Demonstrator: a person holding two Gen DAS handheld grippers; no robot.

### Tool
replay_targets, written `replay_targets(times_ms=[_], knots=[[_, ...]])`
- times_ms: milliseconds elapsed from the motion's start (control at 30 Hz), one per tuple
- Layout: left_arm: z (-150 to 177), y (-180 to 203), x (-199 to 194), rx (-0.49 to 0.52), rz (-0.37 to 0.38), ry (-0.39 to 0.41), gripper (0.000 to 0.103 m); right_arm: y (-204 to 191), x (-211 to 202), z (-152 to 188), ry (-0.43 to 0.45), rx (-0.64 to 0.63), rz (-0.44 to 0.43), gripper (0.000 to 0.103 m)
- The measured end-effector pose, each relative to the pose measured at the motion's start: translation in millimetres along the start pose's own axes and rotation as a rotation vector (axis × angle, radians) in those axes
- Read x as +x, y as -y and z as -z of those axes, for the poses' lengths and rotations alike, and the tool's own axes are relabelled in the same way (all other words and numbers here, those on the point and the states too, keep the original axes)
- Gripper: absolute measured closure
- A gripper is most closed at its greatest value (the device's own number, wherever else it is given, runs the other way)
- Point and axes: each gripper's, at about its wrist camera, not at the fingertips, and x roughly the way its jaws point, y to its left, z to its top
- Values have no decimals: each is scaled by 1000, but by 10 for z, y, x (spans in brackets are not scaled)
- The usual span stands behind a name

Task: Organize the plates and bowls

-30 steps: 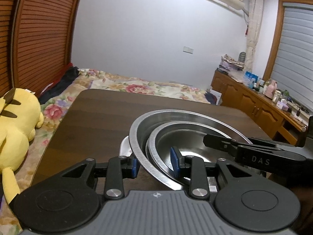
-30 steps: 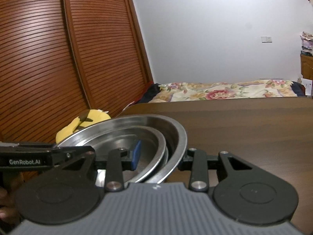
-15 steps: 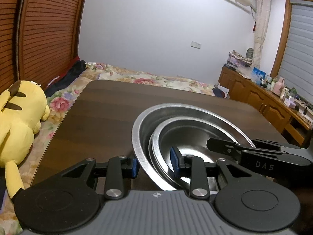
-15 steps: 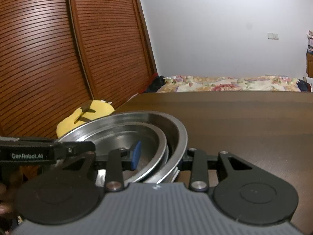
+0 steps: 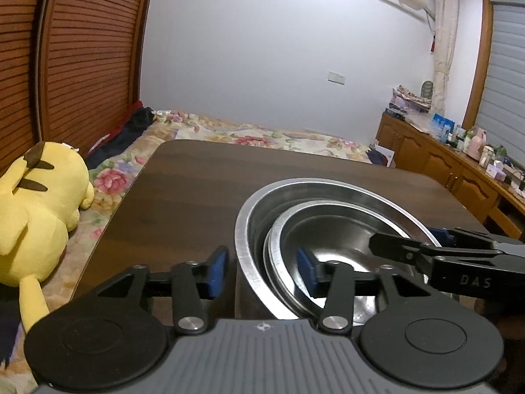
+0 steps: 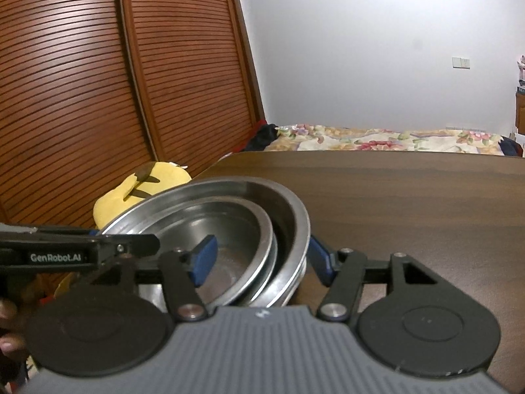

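Observation:
A stack of steel bowls rests on the dark wooden table [image 5: 203, 190]. The large outer bowl [image 5: 325, 190] holds a smaller bowl [image 5: 331, 229]; the same pair shows in the right wrist view as the outer bowl [image 6: 295, 216] and inner bowl [image 6: 229, 226]. My left gripper [image 5: 262, 271] straddles the stack's left rims, one pad outside, one inside, with gaps at the pads. My right gripper [image 6: 262, 256] straddles the right rims the same way. It shows in the left wrist view [image 5: 436, 243] at the right.
A yellow plush toy [image 5: 36, 207] lies on the flowered bed [image 5: 249, 134] left of the table. Slatted wooden wardrobe doors [image 6: 98, 82] stand beyond it. A wooden sideboard [image 5: 459, 170] with small items runs along the right wall.
Both grippers have opened wider around the bowl rims. The bowls have dropped lower and now rest on the table. Both cameras have tilted slightly.

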Motion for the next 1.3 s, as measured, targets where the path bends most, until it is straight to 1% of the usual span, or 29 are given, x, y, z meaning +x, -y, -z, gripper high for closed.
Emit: replay_targets(times_ms=[67,133,167,233,267,300,333,400,433,467,567,633,767,867,1067,1167,1300], knots=[[-21,17,-20,8,0,6,44,0,-16,-4,2,-4,6,40],[-31,30,-39,20,-2,10,34,9,-49,-15,12,-8,13,39],[-35,39,-46,26,-4,12,32,10,-69,-22,15,-10,15,39],[-50,64,-64,39,-6,19,24,22,-109,-30,23,-12,23,33],[-52,77,-73,43,-7,22,22,26,-133,-31,27,-15,29,32],[-54,95,-91,48,-9,26,18,33,-163,-37,33,-18,35,27],[-59,113,-109,55,-8,32,15,37,-188,-46,39,-21,41,24],[-74,129,-118,65,-9,40,12,54,-240,-57,52,-25,53,20],[-82,146,-133,69,-11,45,10,69,-266,-60,57,-23,58,15],[-88,161,-149,73,-15,50,9,83,-290,-68,62,-20,64,12],[-110,195,-186,80,-28,65,4,133,-373,-85,80,-16,76,6],[-121,227,-215,88,-35,78,1,155,-413,-92,88,-17,84,0],[-132,327,-275,104,-53,94,0,179,-497,-99,97,-21,96,0],[-131,422,-308,117,-64,86,0,174,-574,-97,103,-25,119,0],[-116,590,-373,115,-96,91,0,160,-731,-105,99,-28,203,0],[-90,664,-418,108,-90,103,0,168,-836,-103,111,-20,236,0],[-29,760,-446,108,-77,89,0,182,-943,-64,108,0,288,0]])
